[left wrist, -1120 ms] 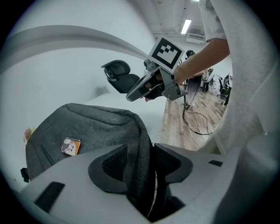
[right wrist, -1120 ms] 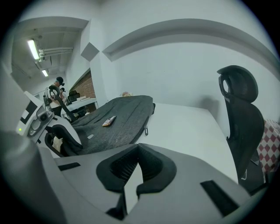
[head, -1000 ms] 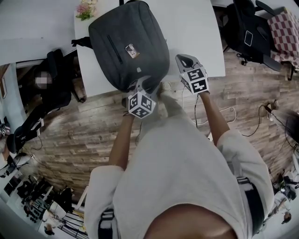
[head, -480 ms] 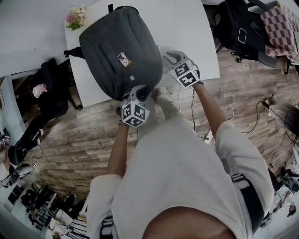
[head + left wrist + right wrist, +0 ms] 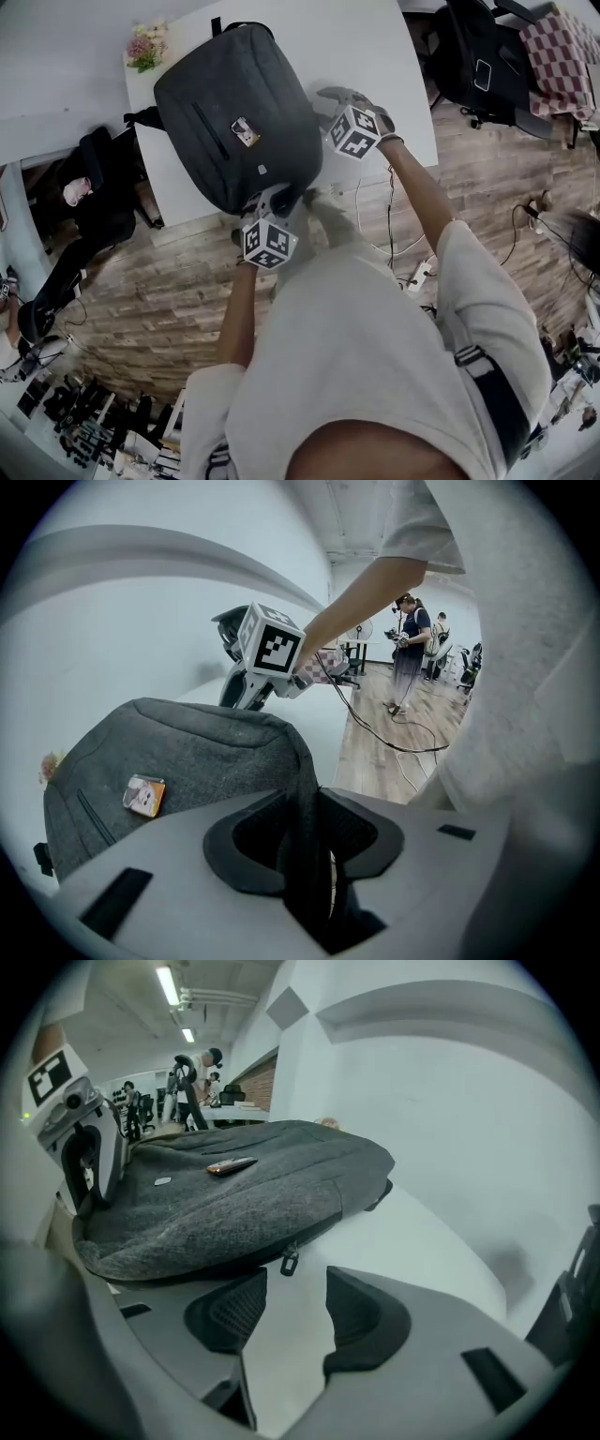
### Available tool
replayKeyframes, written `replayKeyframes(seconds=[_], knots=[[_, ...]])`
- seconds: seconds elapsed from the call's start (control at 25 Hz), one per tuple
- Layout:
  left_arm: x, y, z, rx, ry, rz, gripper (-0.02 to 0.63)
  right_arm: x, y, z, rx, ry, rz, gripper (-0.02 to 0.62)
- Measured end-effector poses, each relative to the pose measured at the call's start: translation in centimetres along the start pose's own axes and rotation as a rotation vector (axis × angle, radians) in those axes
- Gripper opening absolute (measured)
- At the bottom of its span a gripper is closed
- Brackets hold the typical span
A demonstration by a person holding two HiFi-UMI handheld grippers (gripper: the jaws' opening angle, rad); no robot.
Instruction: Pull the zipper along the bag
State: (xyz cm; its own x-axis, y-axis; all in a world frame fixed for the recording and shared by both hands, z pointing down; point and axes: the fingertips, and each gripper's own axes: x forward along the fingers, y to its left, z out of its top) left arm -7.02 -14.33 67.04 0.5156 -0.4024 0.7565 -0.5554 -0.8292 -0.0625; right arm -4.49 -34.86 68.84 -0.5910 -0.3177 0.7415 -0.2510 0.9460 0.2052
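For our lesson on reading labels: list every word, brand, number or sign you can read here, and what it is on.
No readable text anywhere.
Patch on the backpack: a small picture, any print too small.
Small tag on the backpack: too small to read.
Marker cubes: black-and-white patterns, no letters.

On my screen I see a charcoal-grey felt backpack (image 5: pixel 234 112) with a small orange label (image 5: pixel 246 132) on a plain white table (image 5: pixel 375 47). The pale grey left gripper (image 5: pixel 305 846) and right gripper (image 5: pixel 295 1312) each carry black-and-white marker squares. Brown wood-plank floor (image 5: pixel 141 281); red-and-white checked cloth (image 5: pixel 562 56); pink flowers (image 5: pixel 145 45).
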Motion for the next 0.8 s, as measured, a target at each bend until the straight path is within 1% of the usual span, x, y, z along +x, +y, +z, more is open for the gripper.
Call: replayKeyframes(seconds=[0.16, 0.32, 0.44, 0.52, 0.56, 0.68, 0.8], knots=[[0.0, 0.1, 0.1, -0.001, 0.0, -0.004, 0.124, 1.1, 0.1, 0.8, -0.113, 0.02, 0.092, 0.215], [0.0, -0.1, 0.2, -0.005, 0.0, -0.01, 0.124, 1.7, 0.7, 1.2, -0.254, 0.06, 0.188, 0.213], [0.0, -0.2, 0.0, -0.005, 0.0, -0.011, 0.124, 2.0, 1.5, 1.3, -0.319, 0.095, 0.247, 0.185], [0.1, -0.2, -0.2, -0.007, -0.002, -0.013, 0.124, 2.1, 1.8, 1.1, -0.324, 0.107, 0.265, 0.164], [0.2, -0.2, -0.2, -0.008, -0.002, -0.014, 0.124, 2.2, 1.9, 1.0, -0.32, 0.111, 0.267, 0.142], [0.2, -0.2, -0.1, -0.007, -0.003, -0.016, 0.124, 2.2, 2.1, 0.8, -0.325, 0.124, 0.25, 0.032], [0.3, -0.1, 0.0, -0.011, -0.003, -0.015, 0.124, 2.1, 2.0, 0.5, -0.327, 0.146, 0.229, 0.021]])
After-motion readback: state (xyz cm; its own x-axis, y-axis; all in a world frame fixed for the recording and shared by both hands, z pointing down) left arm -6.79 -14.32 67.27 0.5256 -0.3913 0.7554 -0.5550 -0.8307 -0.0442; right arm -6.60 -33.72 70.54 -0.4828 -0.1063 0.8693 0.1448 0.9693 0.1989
